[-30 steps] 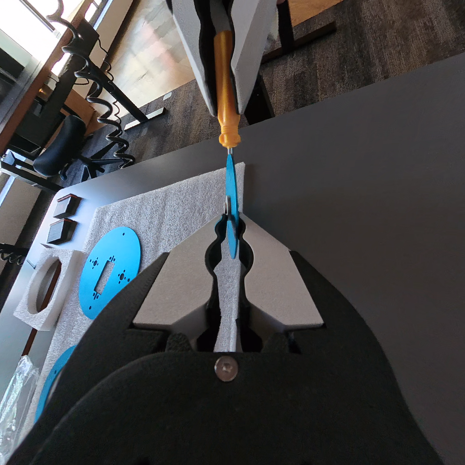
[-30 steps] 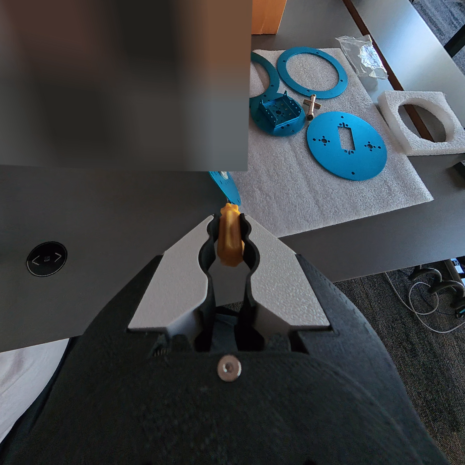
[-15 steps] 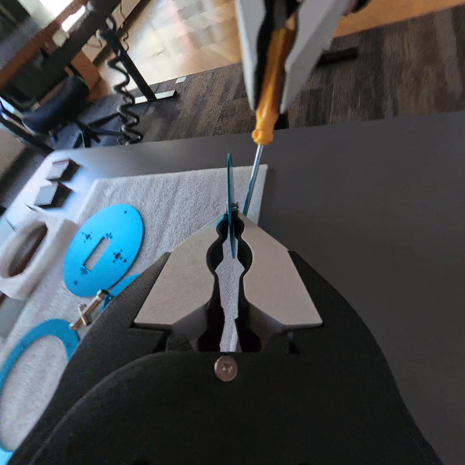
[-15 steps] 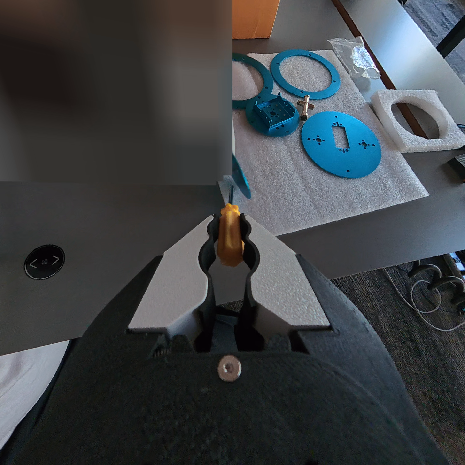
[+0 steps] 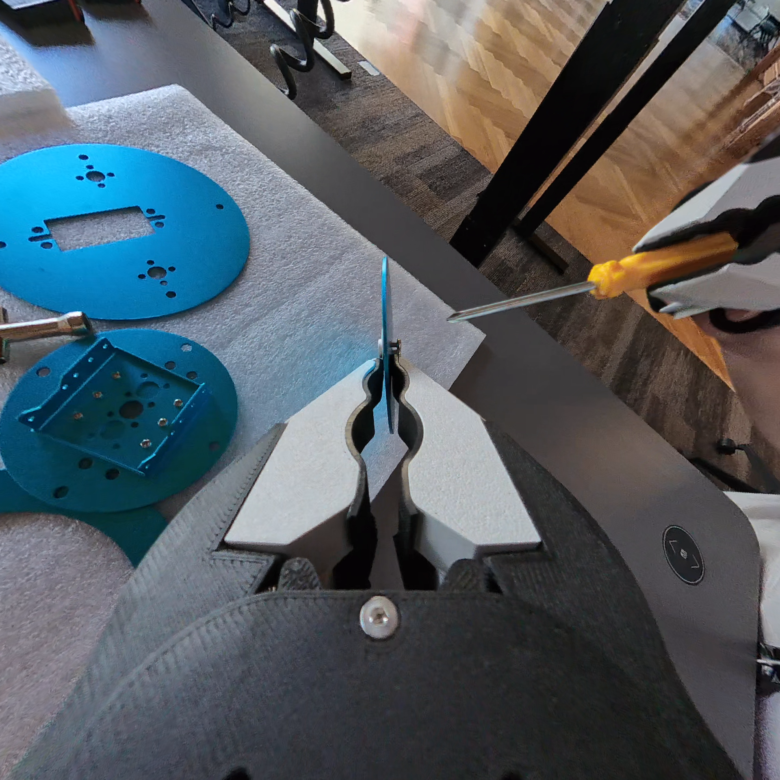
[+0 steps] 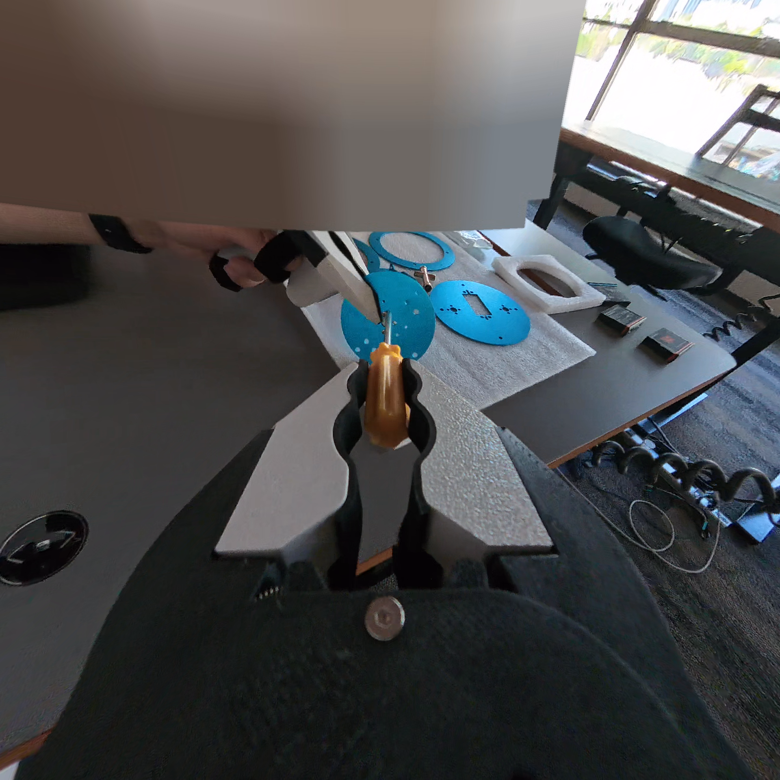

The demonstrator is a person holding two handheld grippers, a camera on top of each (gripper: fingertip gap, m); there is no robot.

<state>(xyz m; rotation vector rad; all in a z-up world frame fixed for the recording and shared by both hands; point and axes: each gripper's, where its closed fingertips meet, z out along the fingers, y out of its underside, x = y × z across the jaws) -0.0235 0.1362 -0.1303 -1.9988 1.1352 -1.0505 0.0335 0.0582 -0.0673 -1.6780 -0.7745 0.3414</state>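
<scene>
My left gripper (image 5: 386,367) is shut on a blue round plate (image 5: 385,304) and holds it upright, edge-on, above the white foam sheet (image 5: 295,261). A small screw (image 5: 395,346) sticks out of the plate just above the fingertips. My right gripper (image 6: 382,367) is shut on an orange-handled screwdriver (image 6: 384,401). In the left wrist view the screwdriver (image 5: 658,266) comes in from the right, and its tip stops a short way off the plate's right face. In the right wrist view the plate (image 6: 401,316) shows face-on, held by the left gripper (image 6: 371,312).
On the foam lie a blue disc with a rectangular hole (image 5: 114,228), a blue disc carrying a square bracket (image 5: 114,418), a metal cross wrench (image 6: 426,276) and a blue ring (image 6: 411,255). A white foam block (image 6: 548,287) and two black boxes (image 6: 620,318) sit beyond. The table edge (image 5: 527,371) runs close by. Left tips to right tips: about 12 cm.
The left gripper swung round with the plate. The screwdriver moved from above the plate's edge to its right side and now points at its face.
</scene>
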